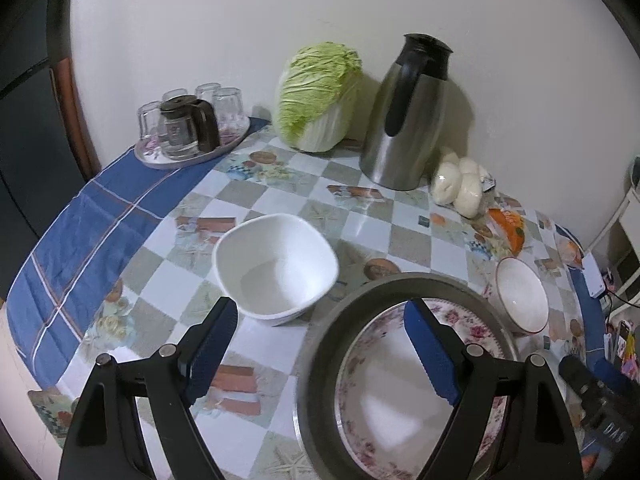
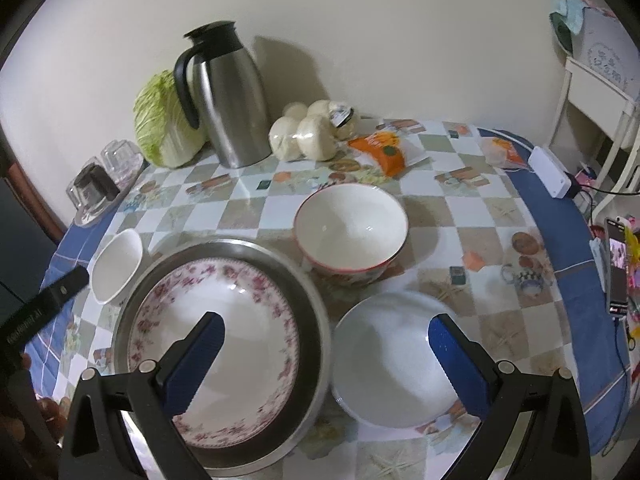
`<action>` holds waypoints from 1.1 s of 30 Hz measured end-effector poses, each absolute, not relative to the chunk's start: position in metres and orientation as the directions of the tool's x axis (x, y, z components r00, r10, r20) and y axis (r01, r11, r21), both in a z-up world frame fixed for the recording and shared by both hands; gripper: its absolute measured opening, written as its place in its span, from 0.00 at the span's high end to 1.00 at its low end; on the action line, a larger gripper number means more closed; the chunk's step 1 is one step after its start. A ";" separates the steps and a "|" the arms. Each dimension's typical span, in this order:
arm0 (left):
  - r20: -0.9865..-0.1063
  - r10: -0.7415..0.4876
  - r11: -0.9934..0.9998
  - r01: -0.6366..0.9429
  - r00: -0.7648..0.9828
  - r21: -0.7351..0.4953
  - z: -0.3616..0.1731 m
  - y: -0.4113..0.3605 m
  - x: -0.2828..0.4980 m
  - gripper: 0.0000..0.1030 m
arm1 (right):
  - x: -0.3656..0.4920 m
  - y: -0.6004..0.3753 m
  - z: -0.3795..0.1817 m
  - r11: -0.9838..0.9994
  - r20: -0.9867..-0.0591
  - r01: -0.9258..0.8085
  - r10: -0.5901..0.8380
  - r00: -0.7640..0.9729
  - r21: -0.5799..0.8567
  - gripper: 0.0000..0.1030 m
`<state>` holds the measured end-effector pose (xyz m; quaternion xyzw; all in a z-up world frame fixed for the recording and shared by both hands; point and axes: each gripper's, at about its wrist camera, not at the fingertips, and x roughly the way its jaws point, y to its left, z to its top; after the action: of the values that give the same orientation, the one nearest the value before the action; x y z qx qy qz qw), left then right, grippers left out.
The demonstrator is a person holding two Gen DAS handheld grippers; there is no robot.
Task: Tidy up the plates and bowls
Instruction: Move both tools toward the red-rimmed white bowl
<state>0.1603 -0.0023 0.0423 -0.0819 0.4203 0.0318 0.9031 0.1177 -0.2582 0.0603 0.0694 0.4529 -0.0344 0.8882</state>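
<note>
**Right wrist view: both hand-held grippers spread over the dishes**

Right wrist view shows the right hand-held gripper [image 2: 324,352] with fingers wide apart, holding nothing, above a floral plate [image 2: 240,344] lying inside a metal pan [image 2: 310,320] and a plain white plate [image 2: 384,364] just beside it; farther on stands a red-rimmed bowl [image 2: 350,232], with a square white bowl [image 2: 116,266] at left; the left hand-held gripper [image 1: 320,348] is likewise open and empty, near the square white bowl; at the back of the bench [image 2: 472,216], near the wall, stand a steel jug [image 2: 228,96], a cabbage [image 2: 160,124] and bagged buns [image 2: 308,132].
</note>
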 end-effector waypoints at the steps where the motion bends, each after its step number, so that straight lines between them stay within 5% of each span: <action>1: -0.765 -0.016 0.985 -0.122 0.644 -0.123 0.042 -0.005 0.162 0.17 | 0.119 -0.261 0.063 0.987 -0.807 0.129 -0.002 0.591 0.092 0.00; 23: -0.796 -0.100 0.993 0.010 0.597 -0.117 0.031 -0.053 0.190 0.17 | 0.166 -0.311 0.078 0.968 -0.787 0.182 0.025 0.616 0.173 0.00; 33: -0.852 -0.057 0.997 0.080 0.521 -0.018 0.047 -0.099 0.240 0.17 | 0.184 -0.322 0.055 0.971 -0.814 0.185 0.013 0.581 0.148 0.00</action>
<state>0.2399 -0.0990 0.0468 0.0117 0.4878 -0.0395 0.8720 0.1840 -0.3225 0.0550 0.1091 0.4549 -0.0488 0.8825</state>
